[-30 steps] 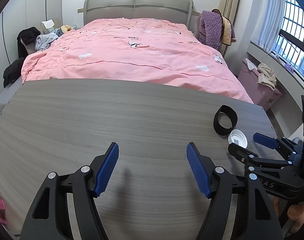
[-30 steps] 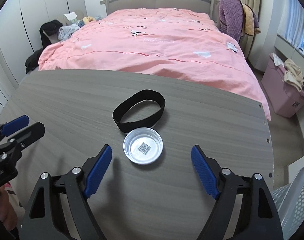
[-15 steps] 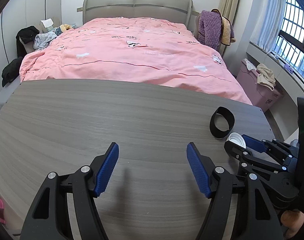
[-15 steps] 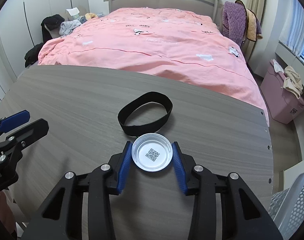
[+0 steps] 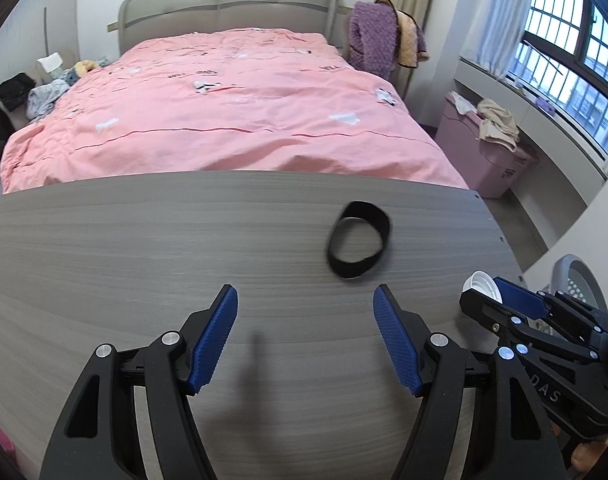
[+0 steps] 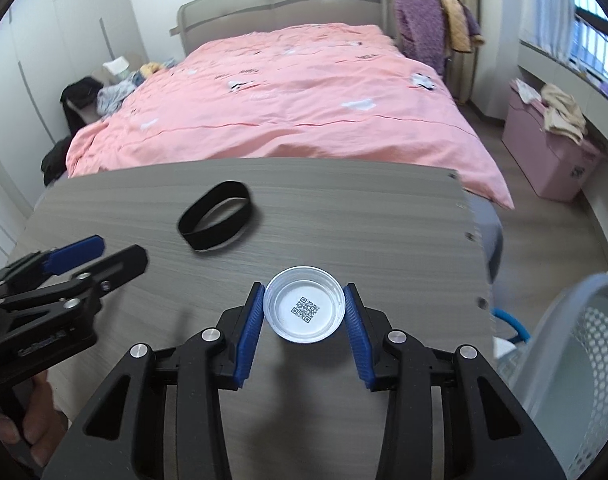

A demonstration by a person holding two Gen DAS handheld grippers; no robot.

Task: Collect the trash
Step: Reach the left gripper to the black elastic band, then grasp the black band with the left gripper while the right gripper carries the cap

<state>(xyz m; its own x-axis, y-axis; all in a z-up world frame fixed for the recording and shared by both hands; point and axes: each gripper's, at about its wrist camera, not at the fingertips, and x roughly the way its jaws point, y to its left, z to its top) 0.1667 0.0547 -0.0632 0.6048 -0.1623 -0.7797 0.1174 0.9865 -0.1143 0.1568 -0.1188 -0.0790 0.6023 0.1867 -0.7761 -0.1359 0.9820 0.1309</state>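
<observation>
Since a second ago my right gripper [image 6: 304, 312] has closed on the white lid [image 6: 305, 309] and carried it toward the table's [image 6: 344, 216] right edge, leaving the black band [image 6: 215, 216] behind. Only my right view shows the lid's open side facing up with its printed code, and the perforated basket [image 6: 584, 360] nearby; my left view catches just its rim [image 5: 482, 286]. My left gripper [image 5: 304, 340] hangs wide open, touching nothing.
</observation>
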